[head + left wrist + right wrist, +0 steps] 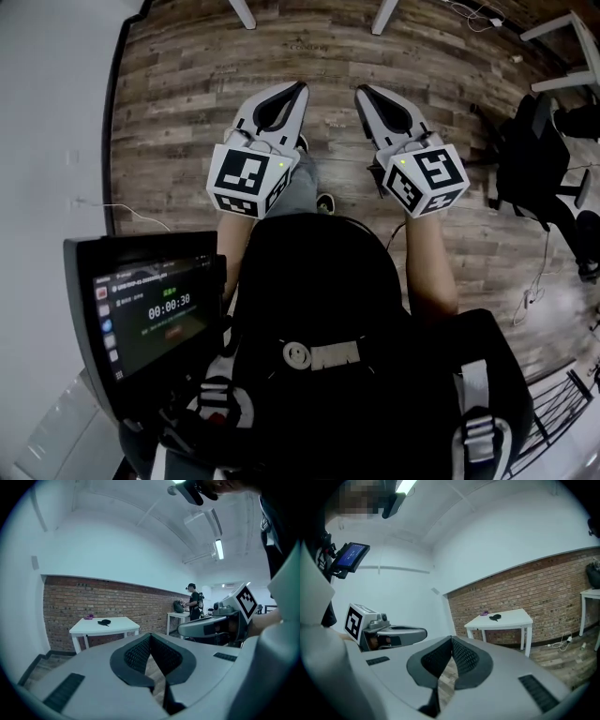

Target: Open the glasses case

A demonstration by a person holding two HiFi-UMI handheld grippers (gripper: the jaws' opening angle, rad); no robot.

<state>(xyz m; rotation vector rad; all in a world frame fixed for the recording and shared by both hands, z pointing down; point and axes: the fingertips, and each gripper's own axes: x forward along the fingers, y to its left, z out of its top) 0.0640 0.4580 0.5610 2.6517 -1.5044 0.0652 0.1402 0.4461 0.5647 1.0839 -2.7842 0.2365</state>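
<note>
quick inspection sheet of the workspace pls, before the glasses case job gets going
surface: white table against the brick wall, across the room from both grippers
job's things: small dark item on the table, maybe the case; too small to tell
clutter: purple item beside it
grippers: left gripper and right gripper both shut, fingers together, nothing held, side by side over the wood floor
cables: cable on the floor by the table; wire near the black chair
surroundings: screen at the person's left; another person at a second table
</note>
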